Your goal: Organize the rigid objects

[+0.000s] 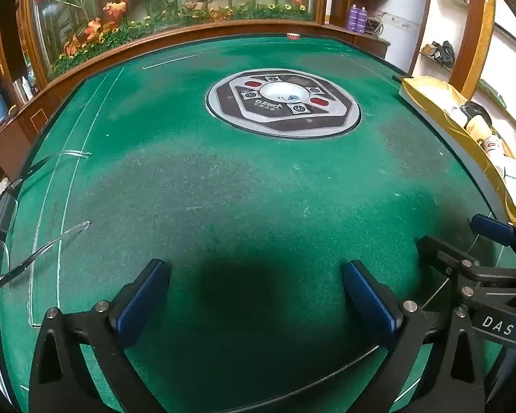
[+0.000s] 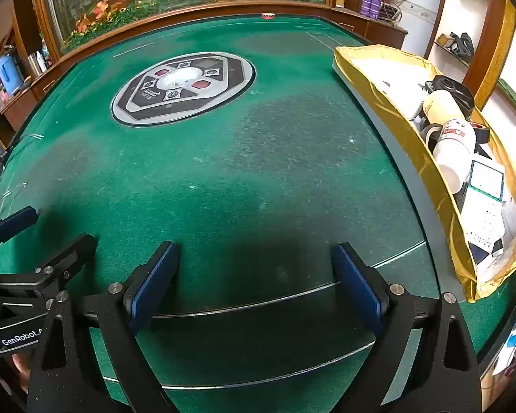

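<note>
Box (image 2: 378, 69), right of frame, holds bottle (image 2: 447, 127), tape and cartons; glasses (image 1: 3, 227) are left at the counter (image 1: 223, 189) left edge; left tongs (image 1: 254, 296) and right tongs (image 2: 254, 285) are held agape, empty.

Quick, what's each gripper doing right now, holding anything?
Left gripper: open, holding nothing.
Right gripper: open, holding nothing.

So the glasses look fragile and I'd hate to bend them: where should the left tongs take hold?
Grip the glasses at the bridge between the lenses, coming from above. They sit open at the table's left edge, thin arms pointing inward; the bridge looks the sturdiest part.
</note>
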{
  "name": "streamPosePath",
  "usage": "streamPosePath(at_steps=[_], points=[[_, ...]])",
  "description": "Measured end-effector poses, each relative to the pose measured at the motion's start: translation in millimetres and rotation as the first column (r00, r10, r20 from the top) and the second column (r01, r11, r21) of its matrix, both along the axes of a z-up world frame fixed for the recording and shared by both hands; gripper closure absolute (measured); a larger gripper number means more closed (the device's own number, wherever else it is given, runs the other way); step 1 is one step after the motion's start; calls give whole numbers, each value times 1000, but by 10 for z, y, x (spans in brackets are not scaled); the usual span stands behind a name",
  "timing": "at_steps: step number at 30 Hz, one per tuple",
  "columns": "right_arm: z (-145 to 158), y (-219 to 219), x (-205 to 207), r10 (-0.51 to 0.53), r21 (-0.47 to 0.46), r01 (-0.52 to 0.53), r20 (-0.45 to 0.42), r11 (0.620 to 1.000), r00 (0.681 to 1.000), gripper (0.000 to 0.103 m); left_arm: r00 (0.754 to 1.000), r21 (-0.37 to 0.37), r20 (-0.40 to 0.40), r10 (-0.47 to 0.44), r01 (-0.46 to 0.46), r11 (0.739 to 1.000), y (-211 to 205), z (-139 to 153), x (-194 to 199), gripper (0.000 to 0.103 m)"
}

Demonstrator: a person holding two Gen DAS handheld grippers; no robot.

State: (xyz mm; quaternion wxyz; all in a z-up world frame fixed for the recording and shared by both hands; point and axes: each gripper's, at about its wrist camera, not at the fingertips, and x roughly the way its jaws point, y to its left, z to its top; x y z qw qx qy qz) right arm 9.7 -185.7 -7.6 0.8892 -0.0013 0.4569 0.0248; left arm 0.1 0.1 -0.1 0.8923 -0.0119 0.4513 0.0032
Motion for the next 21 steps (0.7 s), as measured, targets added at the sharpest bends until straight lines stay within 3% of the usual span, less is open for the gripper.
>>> streamPosePath(at_steps=[21], points=[[13, -22, -12, -5, 0, 5, 4, 1000, 1000, 10, 1000, 3, 2, 0, 0, 1000, -2, 6, -3, 0]])
